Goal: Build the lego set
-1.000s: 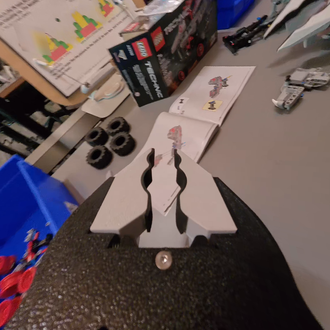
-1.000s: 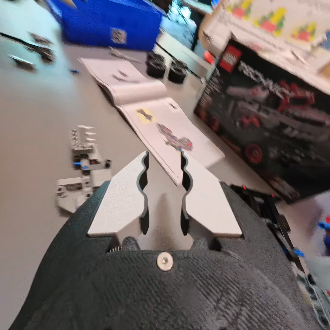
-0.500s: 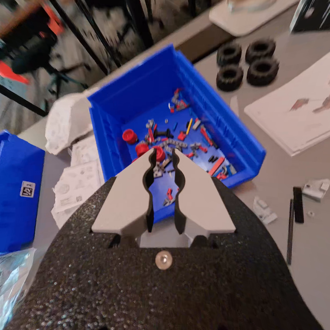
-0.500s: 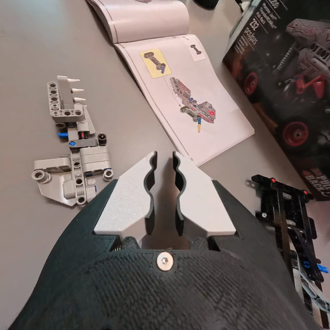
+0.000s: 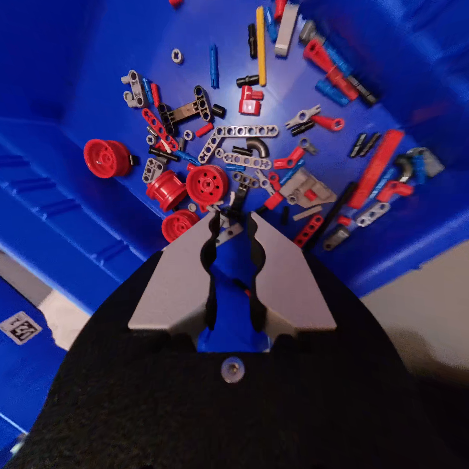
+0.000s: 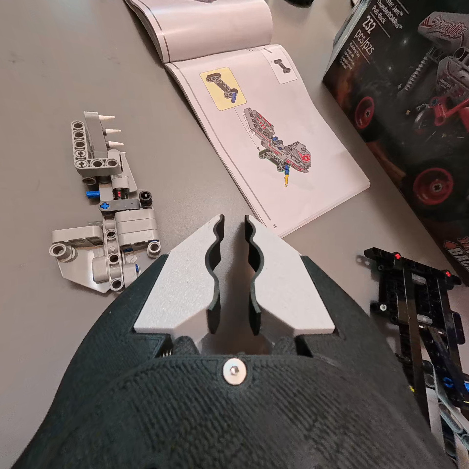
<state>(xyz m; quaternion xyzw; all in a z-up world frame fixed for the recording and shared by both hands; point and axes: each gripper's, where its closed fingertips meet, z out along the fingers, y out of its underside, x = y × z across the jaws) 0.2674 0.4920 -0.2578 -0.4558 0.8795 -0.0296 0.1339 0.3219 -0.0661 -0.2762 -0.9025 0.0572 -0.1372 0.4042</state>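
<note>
My left gripper [image 5: 233, 215] is open and empty, reaching down into a blue bin [image 5: 63, 76] of loose red, grey, black and blue parts, its tips just above a small black and grey cluster [image 5: 234, 206] beside the red wheel hubs [image 5: 206, 184]. A black H-shaped connector [image 5: 186, 111] lies farther in. My right gripper [image 6: 234, 220] is open and empty above the grey table [image 6: 38, 76]. A grey jaw assembly with white teeth [image 6: 106, 203] lies to its left. The open instruction booklet [image 6: 266, 121] lies ahead.
The dark set box [image 6: 411, 88] stands at the right. A black chassis assembly [image 6: 416, 309] lies at the lower right of the right gripper. A second blue bin with a square label [image 5: 20, 327] sits left of the parts bin, with grey table [image 5: 418, 291] at its right.
My left gripper has swung from the booklet over to the blue bin and lowered into it. My right gripper has dropped closer to the table near the grey assembly and narrowed slightly.
</note>
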